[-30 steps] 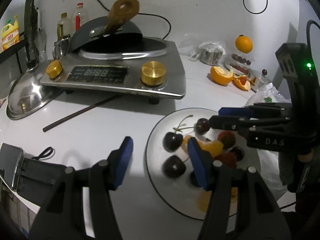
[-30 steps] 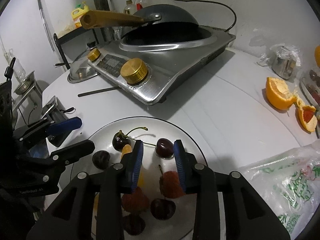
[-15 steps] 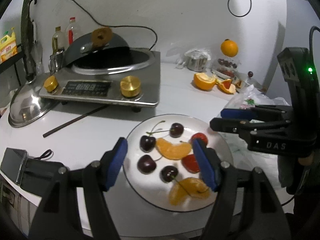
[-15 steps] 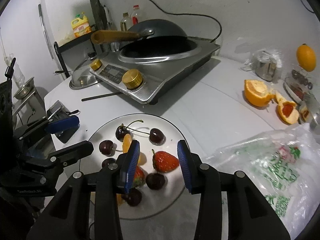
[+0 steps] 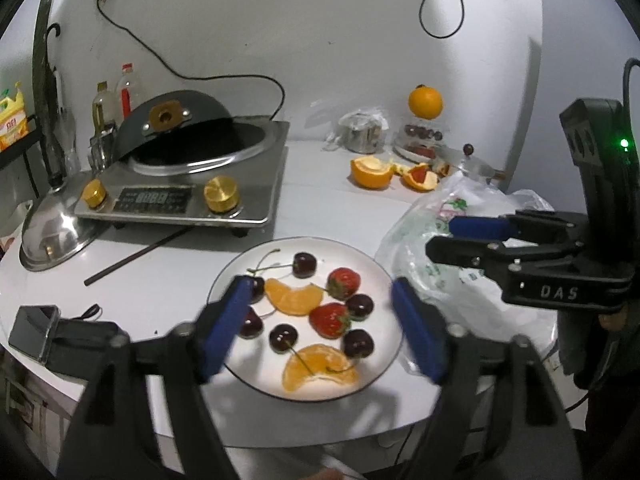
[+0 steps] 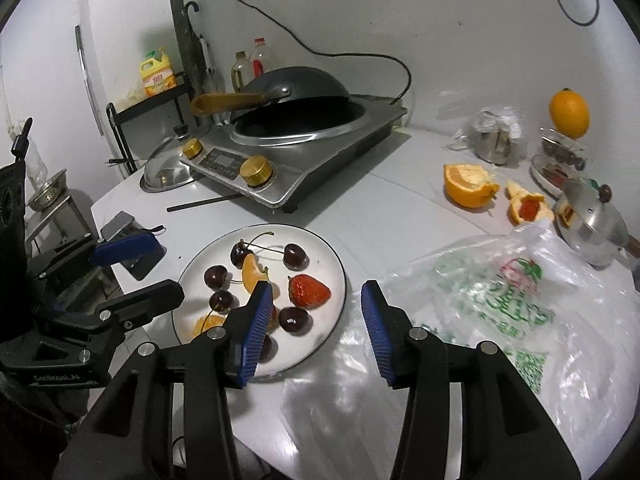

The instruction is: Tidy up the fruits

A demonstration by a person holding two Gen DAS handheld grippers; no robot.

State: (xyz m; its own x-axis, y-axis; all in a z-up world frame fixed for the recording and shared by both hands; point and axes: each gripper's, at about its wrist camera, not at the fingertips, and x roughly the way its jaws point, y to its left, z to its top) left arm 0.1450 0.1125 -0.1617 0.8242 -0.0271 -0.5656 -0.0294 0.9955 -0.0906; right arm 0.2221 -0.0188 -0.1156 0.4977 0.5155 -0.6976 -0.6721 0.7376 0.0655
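Observation:
A white plate near the table's front edge holds several dark cherries, two strawberries and two orange segments. My left gripper hovers above and in front of the plate; its jaws are opening wide, with nothing held between them. In the right wrist view the same plate lies ahead and to the left. My right gripper hangs over the plate's right edge, its jaws also opening and empty. Each gripper shows in the other's view: right gripper, left gripper.
An induction cooker with a black wok stands at the back left, a steel lid and a dark chopstick beside it. A crumpled plastic bag lies right of the plate. Cut orange pieces and a whole orange are behind it.
Both grippers have drawn back and risen from the plate, so the whole plate now shows. Both pairs of jaws have spread wider, the left one most.

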